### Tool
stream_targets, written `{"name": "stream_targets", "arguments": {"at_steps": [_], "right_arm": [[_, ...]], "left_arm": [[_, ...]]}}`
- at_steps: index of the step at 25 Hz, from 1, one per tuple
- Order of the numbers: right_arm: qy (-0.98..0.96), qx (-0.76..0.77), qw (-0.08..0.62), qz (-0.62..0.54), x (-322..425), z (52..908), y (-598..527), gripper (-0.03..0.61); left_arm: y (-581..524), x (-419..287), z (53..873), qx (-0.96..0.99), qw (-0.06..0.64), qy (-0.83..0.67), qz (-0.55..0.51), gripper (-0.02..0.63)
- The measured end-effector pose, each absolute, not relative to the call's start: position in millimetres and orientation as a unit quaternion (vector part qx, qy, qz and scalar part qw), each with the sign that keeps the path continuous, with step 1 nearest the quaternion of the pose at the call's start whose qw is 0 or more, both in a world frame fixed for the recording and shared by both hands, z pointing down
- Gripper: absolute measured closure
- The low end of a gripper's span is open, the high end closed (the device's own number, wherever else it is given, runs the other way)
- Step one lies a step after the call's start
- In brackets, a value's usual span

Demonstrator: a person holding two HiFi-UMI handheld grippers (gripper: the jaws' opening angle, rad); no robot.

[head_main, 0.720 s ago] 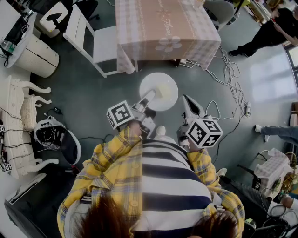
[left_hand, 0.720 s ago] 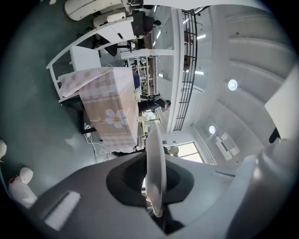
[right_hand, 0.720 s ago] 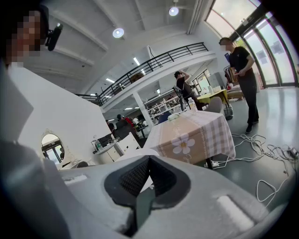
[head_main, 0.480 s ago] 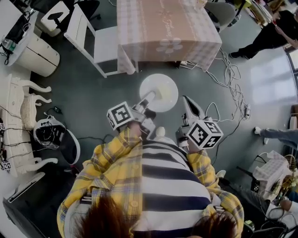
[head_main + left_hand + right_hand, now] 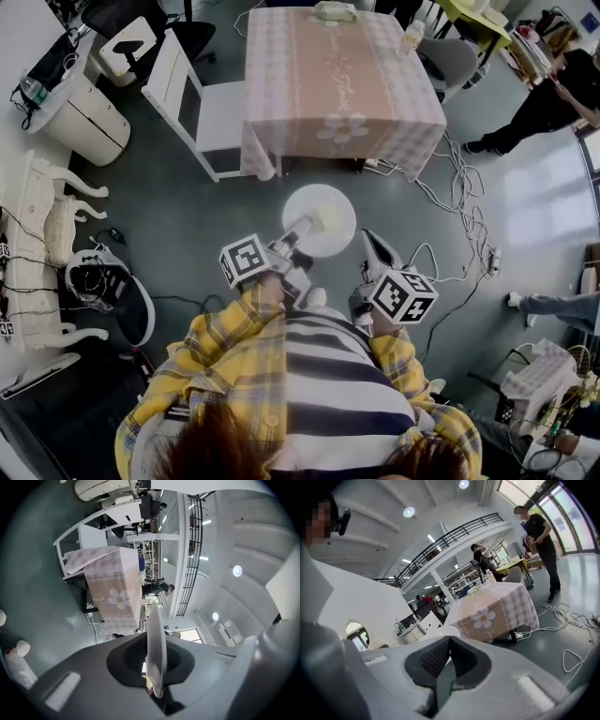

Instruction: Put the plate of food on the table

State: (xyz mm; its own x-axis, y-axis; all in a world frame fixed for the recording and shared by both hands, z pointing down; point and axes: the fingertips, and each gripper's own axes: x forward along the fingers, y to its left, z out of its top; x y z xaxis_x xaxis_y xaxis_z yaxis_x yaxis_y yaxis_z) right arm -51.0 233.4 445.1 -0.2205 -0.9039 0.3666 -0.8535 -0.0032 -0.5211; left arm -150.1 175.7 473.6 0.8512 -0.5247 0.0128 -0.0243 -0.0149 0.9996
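A round white plate [image 5: 319,220] with a pale yellow bit of food on it hangs over the grey floor, just short of the table [image 5: 342,80] with its pink checked cloth. My left gripper [image 5: 298,228] is shut on the plate's near-left rim. Seen from the left gripper view, the plate [image 5: 155,653] stands edge-on between the jaws, with the table [image 5: 115,590] beyond. My right gripper [image 5: 368,246] hovers beside the plate's right edge, shut and holding nothing. In the right gripper view the right gripper [image 5: 449,641] has its tips together, with the plate's rim [image 5: 440,632] and the table [image 5: 487,613] ahead.
A white chair [image 5: 202,103] stands at the table's left side. White cables [image 5: 464,178] trail over the floor at its right. A person in black [image 5: 544,89] stands at the far right. A round white cabinet [image 5: 80,108] is at the left, and small items [image 5: 333,11] sit on the table's far edge.
The view has shifted so that more of the table and chair shows, down to the far edge. The plate stays in the left gripper; both grippers keep their pose.
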Motion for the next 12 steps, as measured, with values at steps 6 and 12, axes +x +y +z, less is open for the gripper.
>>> {"name": "stream_targets", "arguments": {"at_steps": [6, 12], "right_arm": [[0.703, -0.609, 0.050, -0.364, -29, 454, 228, 0.580], [0.710, -0.597, 0.045, -0.371, -2, 456, 224, 0.580]], "left_arm": [[172, -132, 474, 0.686, 0.669, -0.208, -0.196, 0.620], [168, -101, 464, 0.692, 0.658, -0.205, -0.212, 0.620]]}}
